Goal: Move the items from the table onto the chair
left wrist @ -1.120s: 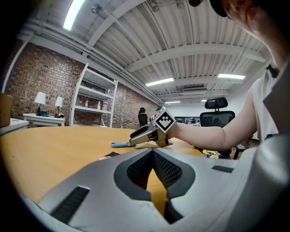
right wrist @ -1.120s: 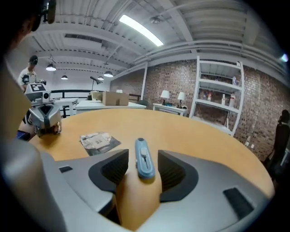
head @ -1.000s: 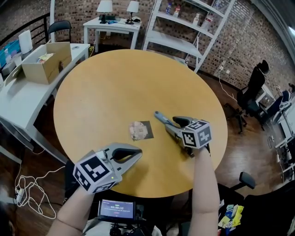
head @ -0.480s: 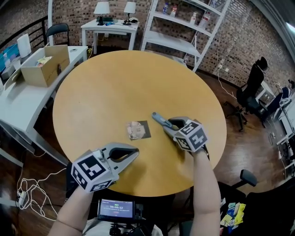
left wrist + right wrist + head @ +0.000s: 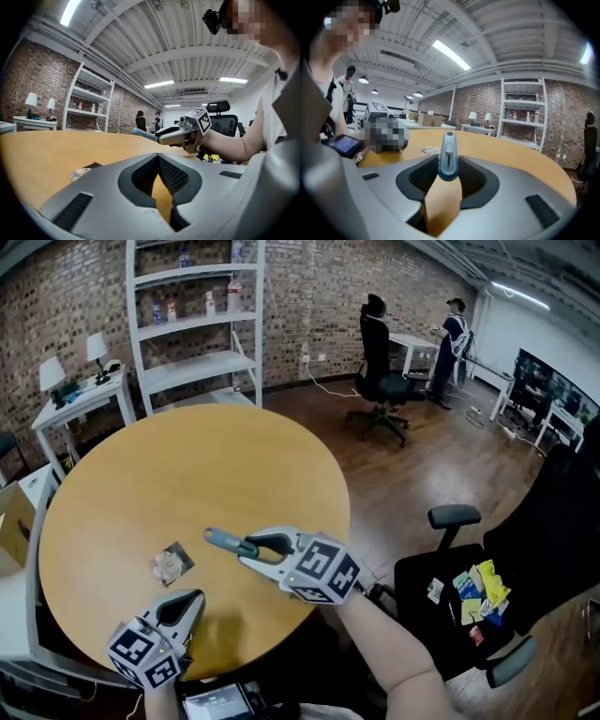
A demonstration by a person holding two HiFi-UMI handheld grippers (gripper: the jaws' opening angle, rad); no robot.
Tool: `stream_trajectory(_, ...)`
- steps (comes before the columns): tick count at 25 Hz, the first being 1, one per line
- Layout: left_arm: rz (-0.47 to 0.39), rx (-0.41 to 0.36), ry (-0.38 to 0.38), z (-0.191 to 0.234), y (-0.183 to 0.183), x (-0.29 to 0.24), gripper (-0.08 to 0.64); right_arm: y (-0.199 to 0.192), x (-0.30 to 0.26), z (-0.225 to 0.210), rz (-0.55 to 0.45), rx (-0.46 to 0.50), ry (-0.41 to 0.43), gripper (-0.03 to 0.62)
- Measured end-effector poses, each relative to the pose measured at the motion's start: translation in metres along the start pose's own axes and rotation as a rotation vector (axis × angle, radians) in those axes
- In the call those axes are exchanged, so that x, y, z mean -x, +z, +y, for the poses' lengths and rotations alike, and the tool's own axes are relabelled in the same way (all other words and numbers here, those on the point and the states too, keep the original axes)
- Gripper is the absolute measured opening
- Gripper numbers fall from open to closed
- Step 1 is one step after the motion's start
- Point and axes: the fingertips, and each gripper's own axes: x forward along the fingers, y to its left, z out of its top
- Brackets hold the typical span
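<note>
Head view: the right claw (image 5: 247, 548) is clamped on a blue utility knife (image 5: 219, 540) over the round wooden desk (image 5: 187, 465), its jaws having just been closing on the handle. The knife's rear end is buried between the pads, and only the slider end pokes out. The left claw (image 5: 191, 600) is together at the tips with nothing in it, near the desk's close edge. A small packet (image 5: 170, 564) lies on the desk, its print too small to read. On the black chair (image 5: 422, 634) sit colourful packets (image 5: 480, 589), their labels illegible.
</note>
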Motion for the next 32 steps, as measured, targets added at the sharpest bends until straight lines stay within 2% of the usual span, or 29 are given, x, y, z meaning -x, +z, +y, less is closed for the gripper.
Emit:
stream_trajectory(2, 0.002, -0.007, -0.041, -0.014, 0.001, -0.018, 0.009, -0.010, 0.027, 0.000, -0.035, -0.049, -0.032, 0.140)
stream_trajectory(9, 0.011, -0.033, -0.155, -0.072, 0.006, -0.072, 0.009, -0.041, 0.115, -0.014, -0.125, -0.131, -0.192, 0.140)
stream_trajectory(14, 0.014, -0.052, -0.268, -0.123, 0.016, -0.114, 0.009, -0.063, 0.180, -0.019, -0.168, -0.191, -0.279, 0.140)
stream_trajectory(20, 0.000, -0.080, -0.396, -0.178, 0.022, -0.177, 0.011, -0.103, 0.274, -0.036, -0.216, -0.260, -0.439, 0.140)
stream_trajectory(28, -0.046, -0.163, -0.597, -0.280, 0.028, -0.235, 0.011, -0.166, 0.386, -0.027, -0.191, -0.333, -0.656, 0.140)
stream_trajectory(32, -0.044, -0.128, -0.707, -0.326, 0.014, -0.258, 0.011, -0.215, 0.426, -0.024, -0.114, -0.370, -0.779, 0.140)
